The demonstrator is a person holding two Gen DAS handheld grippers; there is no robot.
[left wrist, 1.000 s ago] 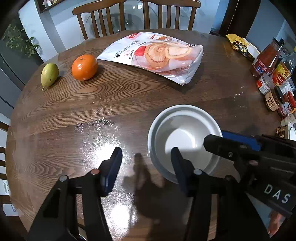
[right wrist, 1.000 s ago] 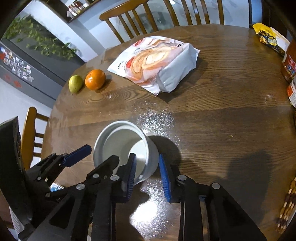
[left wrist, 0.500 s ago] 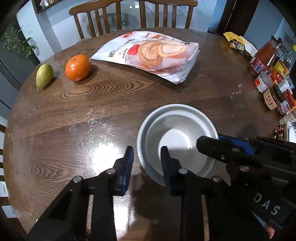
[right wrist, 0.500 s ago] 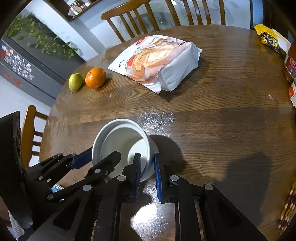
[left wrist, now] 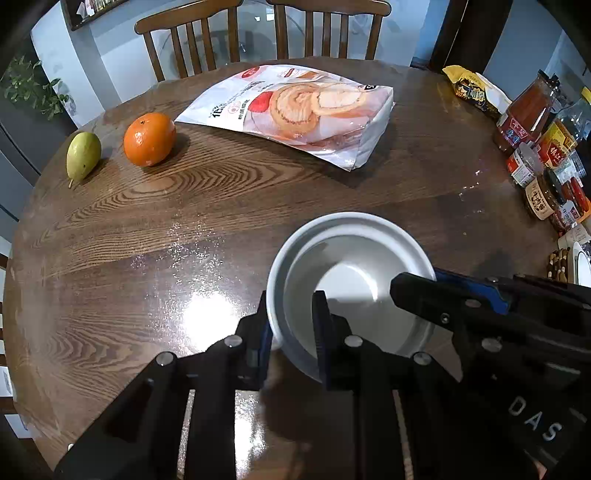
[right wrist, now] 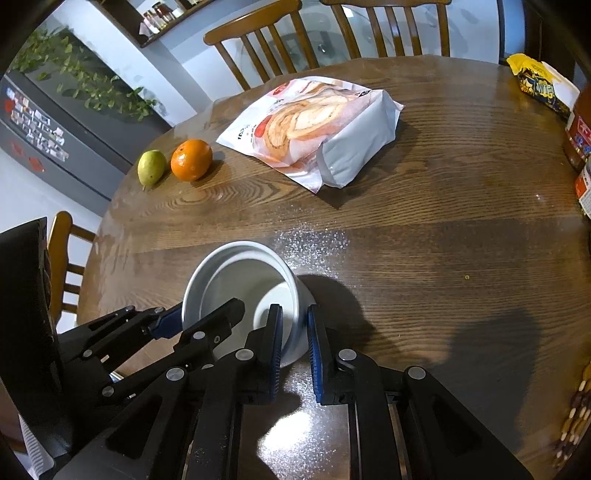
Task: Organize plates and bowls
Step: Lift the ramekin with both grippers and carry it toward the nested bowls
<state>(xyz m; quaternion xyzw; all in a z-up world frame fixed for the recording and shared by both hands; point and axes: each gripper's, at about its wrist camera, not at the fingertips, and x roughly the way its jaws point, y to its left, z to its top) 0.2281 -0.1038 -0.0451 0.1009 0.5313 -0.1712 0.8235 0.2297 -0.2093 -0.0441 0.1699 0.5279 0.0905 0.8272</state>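
Observation:
A white bowl (left wrist: pixel 351 266) stands on the round wooden table (left wrist: pixel 221 192); it looks like two bowls nested, one inside the other. My left gripper (left wrist: pixel 290 332) is shut on the bowl's near left rim, one finger inside and one outside. My right gripper (right wrist: pixel 295 332) is shut on the bowl's (right wrist: pixel 236 280) near right rim the same way. Each gripper also shows in the other's view: the right one (left wrist: pixel 443 299) and the left one (right wrist: pixel 199 317).
A bread bag (left wrist: pixel 295 107) lies at the back middle. An orange (left wrist: pixel 149 139) and a pear (left wrist: pixel 83 155) sit at the back left. Jars and sauce bottles (left wrist: pixel 535 147) crowd the right edge, with a yellow snack bag (left wrist: pixel 472 92). Wooden chairs (left wrist: pixel 258 29) stand behind the table.
Both grippers went from open to shut on the bowl's rim. The left one moved right and forward onto the near left rim; the right one closed on the near right rim.

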